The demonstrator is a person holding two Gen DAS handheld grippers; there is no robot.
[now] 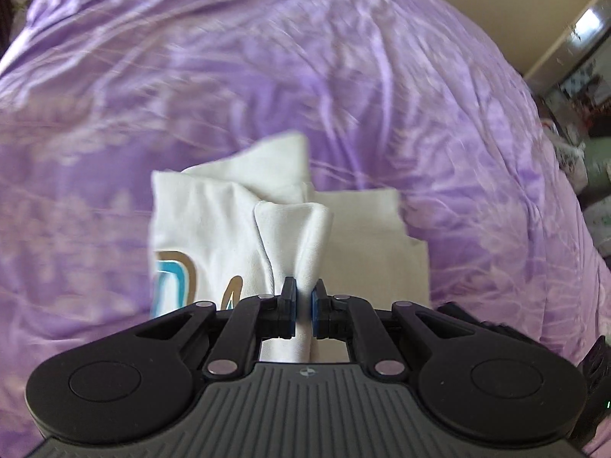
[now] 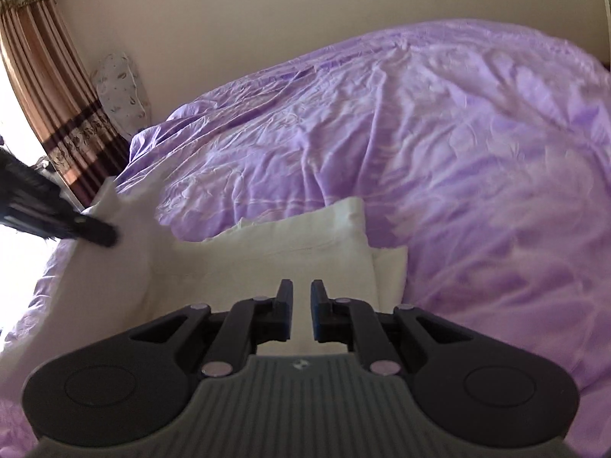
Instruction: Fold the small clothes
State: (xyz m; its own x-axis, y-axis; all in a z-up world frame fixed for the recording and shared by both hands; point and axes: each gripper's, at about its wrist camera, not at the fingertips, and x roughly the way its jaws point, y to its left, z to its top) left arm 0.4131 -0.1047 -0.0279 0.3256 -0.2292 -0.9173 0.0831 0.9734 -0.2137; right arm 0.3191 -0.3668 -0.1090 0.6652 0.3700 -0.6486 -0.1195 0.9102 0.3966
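A small white garment (image 1: 229, 229) with a blue and gold print lies partly folded on the purple bedspread (image 1: 343, 76). My left gripper (image 1: 303, 297) is shut on a bunched fold of it and holds that fold up. In the right wrist view the garment (image 2: 286, 252) lies in front of my right gripper (image 2: 301, 297), whose jaws stand slightly apart with nothing between them, just above the cloth. The left gripper (image 2: 99, 234) shows at the left edge there, pulling a white corner up.
The purple bedspread (image 2: 458, 152) is wrinkled and fills most of both views. A striped brown curtain (image 2: 49, 114) and a patterned pillow (image 2: 122, 87) stand by the wall at the left. Cluttered furniture (image 1: 580, 87) is beyond the bed's right edge.
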